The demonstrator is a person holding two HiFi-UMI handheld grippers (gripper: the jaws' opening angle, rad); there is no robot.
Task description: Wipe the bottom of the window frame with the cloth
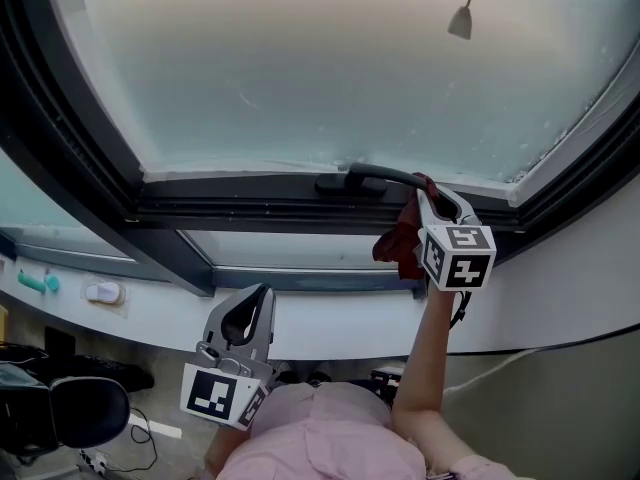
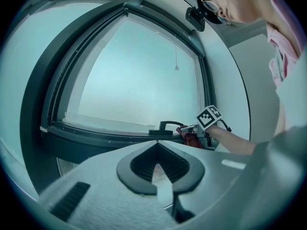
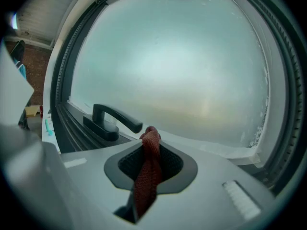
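A dark red cloth (image 1: pixel 398 246) hangs from my right gripper (image 1: pixel 425 200), which is shut on it just right of the black window handle (image 1: pixel 375 176), at the bottom rail of the dark window frame (image 1: pixel 250 193). In the right gripper view the cloth (image 3: pixel 148 171) runs between the jaws, its bunched end poking out toward the handle (image 3: pixel 112 119) and the frosted pane. My left gripper (image 1: pixel 255 303) hangs lower, in front of the white sill, shut with nothing in it. The left gripper view shows its closed jaws (image 2: pixel 156 164) and, beyond them, the right gripper with the cloth (image 2: pixel 192 139).
A white sill (image 1: pixel 330 323) runs under the frame. At its left lie a teal item (image 1: pixel 35 283) and a small white object (image 1: pixel 103 292). A blind-cord weight (image 1: pixel 460 20) hangs before the pane. A black chair (image 1: pixel 60 408) stands at lower left.
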